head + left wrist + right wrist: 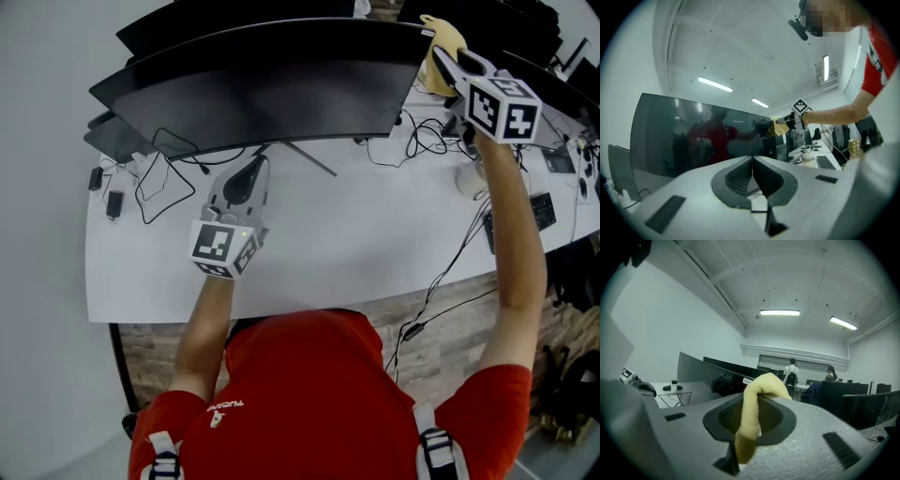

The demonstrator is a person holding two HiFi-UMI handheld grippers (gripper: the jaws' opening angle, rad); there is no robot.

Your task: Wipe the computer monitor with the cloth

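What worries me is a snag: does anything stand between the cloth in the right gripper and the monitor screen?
Nothing visible does. The right gripper holds the yellow cloth at the right end of the monitor, with no object between them. The cables lie lower, on the desk, out of the way.

Two grippers: left gripper (pixel 251 169), right gripper (pixel 446 62). One cloth (pixel 448 37) at one o'clock. One curved monitor (pixel 272 94). One table (pixel 375 234). Two people (pixel 791 372) far off.

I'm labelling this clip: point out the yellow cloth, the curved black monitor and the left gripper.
yellow cloth (pixel 751 418), right gripper view, fold between jaws.
curved black monitor (pixel 272 94), head view, screen middle.
left gripper (pixel 255 167), head view, jaw tips.
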